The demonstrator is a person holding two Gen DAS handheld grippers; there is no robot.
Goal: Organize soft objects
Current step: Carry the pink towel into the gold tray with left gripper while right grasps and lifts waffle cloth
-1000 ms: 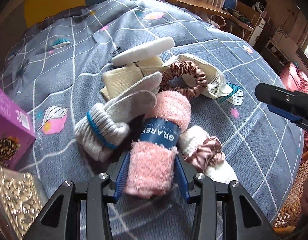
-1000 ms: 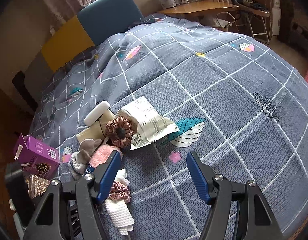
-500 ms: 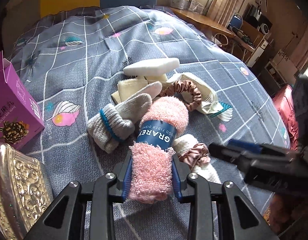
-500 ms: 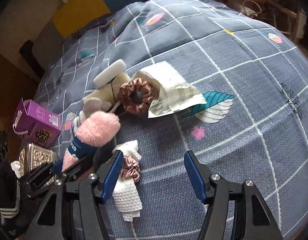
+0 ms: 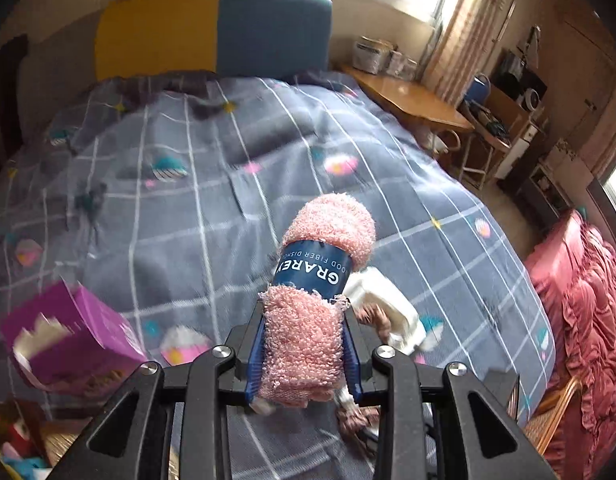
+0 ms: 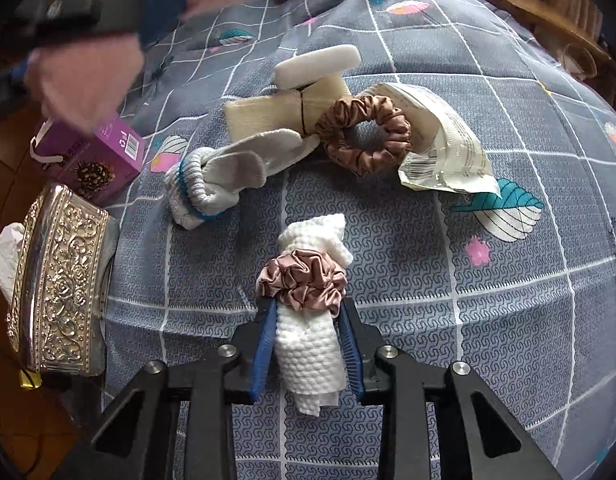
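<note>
Two-gripper view of a soft-object sort on a bed. Since a second ago, my left gripper [image 5: 304, 354] has lifted the pink towel roll [image 5: 316, 292] clear of the grey checked bedspread [image 5: 188, 216]; earlier it lay among the pile, and now it hangs in the air, fingers clamped on its lower half, the blue paper band just above the pads. In the right view the same roll appears blurred at upper left, which I read as motion toward the containers on that side. Meanwhile my right gripper [image 6: 308, 340] has moved from open space over the quilt onto the white waffle cloth [image 6: 312, 336] bound by a pink scrunchie [image 6: 302, 280]. Its blue fingers [image 6: 266, 344] flank the cloth's lower half and appear to touch it on both sides; I judge the grip closed or nearly so, though the bundle lies on the bed, not yet raised.

Meaning for the task: one item is in transit, a second is being secured. Left on the quilt are the grey glove [image 6: 232, 172], brown scrunchie [image 6: 364, 136], cream cloth [image 6: 276, 112], white sponge [image 6: 316, 66] and a plastic packet [image 6: 444, 140].

Pose: the left gripper points up and forward, high over the bed; the right sits low, level with the quilt, aimed at the pile. The embossed metal box [image 6: 56, 280] and purple carton [image 6: 88, 156] stand to its left.
</note>
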